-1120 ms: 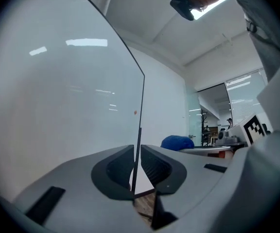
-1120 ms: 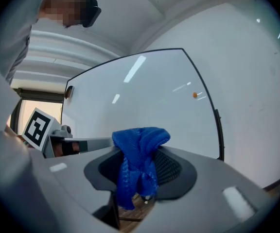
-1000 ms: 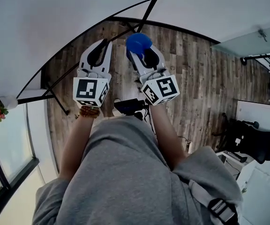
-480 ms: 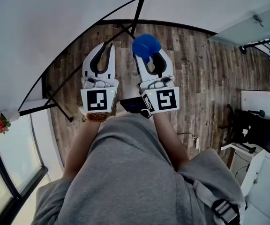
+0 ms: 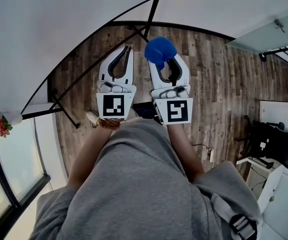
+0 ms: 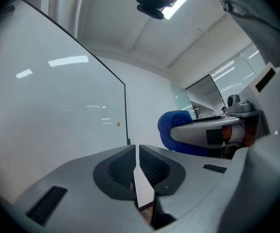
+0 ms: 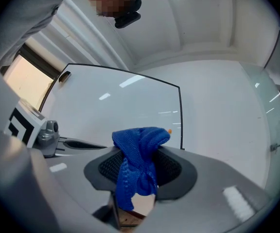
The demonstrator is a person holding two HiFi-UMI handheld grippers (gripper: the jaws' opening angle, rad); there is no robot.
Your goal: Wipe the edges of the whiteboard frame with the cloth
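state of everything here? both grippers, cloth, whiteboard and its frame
left gripper: jaws together, nothing between them
right gripper: shut on the cloth
cloth: bunched up, pinched in the jaws, one end sticking out past the tips
whiteboard: upright, blank apart from one small orange mark
frame: thin black edge; contact with the cloth cannot be told

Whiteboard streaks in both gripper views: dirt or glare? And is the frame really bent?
Left gripper view: the pale bars on the whiteboard look like ceiling-light reflections. Right gripper view: same streaks above the cloth; the black frame bows from wide-angle distortion, likely not bent. Head view: straight lines curve likewise.
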